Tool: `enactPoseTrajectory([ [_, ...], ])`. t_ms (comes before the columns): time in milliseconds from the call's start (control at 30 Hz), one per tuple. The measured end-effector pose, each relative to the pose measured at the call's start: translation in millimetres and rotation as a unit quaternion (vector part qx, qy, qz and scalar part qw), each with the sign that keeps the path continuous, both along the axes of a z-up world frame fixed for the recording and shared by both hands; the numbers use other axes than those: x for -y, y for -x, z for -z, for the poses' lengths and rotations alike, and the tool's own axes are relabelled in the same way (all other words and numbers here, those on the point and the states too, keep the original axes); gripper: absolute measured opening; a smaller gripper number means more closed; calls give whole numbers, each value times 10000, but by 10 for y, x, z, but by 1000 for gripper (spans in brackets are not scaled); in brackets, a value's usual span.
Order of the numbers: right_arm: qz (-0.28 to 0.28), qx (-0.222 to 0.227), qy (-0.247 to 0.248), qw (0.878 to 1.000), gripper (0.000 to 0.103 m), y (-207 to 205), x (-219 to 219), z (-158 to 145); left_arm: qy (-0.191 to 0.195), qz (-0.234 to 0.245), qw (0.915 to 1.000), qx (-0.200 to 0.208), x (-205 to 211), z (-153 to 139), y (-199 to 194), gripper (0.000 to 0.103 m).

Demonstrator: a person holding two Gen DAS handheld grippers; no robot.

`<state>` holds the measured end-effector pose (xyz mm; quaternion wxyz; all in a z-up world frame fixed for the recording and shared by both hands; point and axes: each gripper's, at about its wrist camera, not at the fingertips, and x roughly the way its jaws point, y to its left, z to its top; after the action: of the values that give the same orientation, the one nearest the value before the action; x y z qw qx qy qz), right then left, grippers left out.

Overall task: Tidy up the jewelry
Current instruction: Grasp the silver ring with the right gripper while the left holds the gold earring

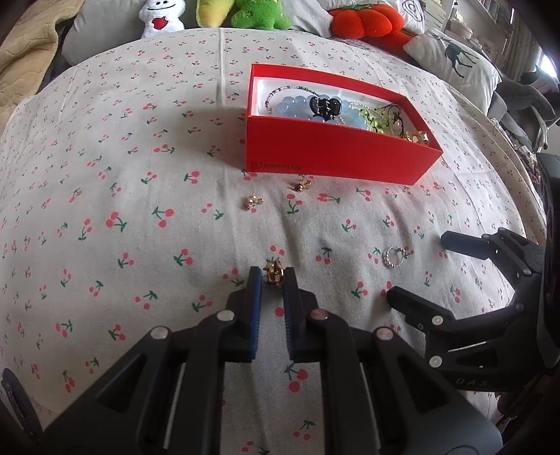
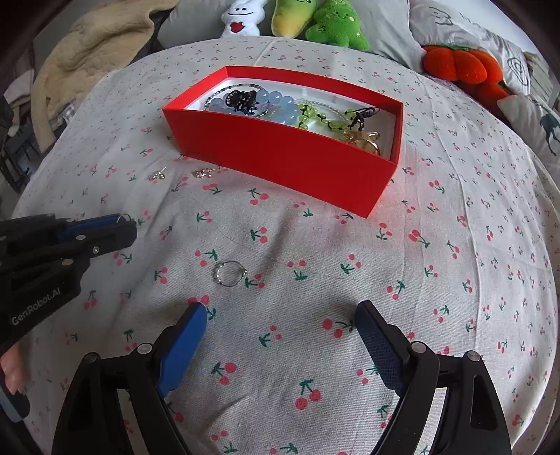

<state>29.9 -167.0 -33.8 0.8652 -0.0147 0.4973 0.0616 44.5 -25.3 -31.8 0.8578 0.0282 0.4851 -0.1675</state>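
Observation:
My left gripper [image 1: 273,276] is shut on a small gold ring [image 1: 273,275], pinched at its fingertips on the cherry-print cloth. A silver ring [image 1: 393,256] lies to its right; in the right wrist view that silver ring [image 2: 229,274] sits just ahead of my right gripper [image 2: 280,311], which stands open with nothing between its fingers. Two small gold earrings [image 1: 252,202] [image 1: 301,185] lie in front of the red box [image 1: 336,154]. The red box [image 2: 280,154] holds blue beads, a black clip, green beads and gold pieces.
The cherry-print cloth [image 2: 455,280] covers a soft bed. Plush toys [image 2: 336,24] and pillows [image 1: 455,59] line the far edge, and a beige blanket [image 2: 87,52] lies at the back left. My left gripper [image 2: 129,227] shows at the left of the right wrist view.

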Motion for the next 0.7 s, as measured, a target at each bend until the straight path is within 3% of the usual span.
enactPoseTrajectory([
  [133, -45, 38, -6, 10000, 86, -47, -75, -3, -16, -25, 10000, -35, -47, 3, 10, 13],
  [267, -171, 57, -46, 9998, 67, -59, -143, -26, -22, -27, 10000, -52, -62, 4, 24, 13],
  [700, -480, -44, -338, 9983, 23, -91, -195, -71, -9, -85, 9999, -103, -70, 5, 49, 13],
])
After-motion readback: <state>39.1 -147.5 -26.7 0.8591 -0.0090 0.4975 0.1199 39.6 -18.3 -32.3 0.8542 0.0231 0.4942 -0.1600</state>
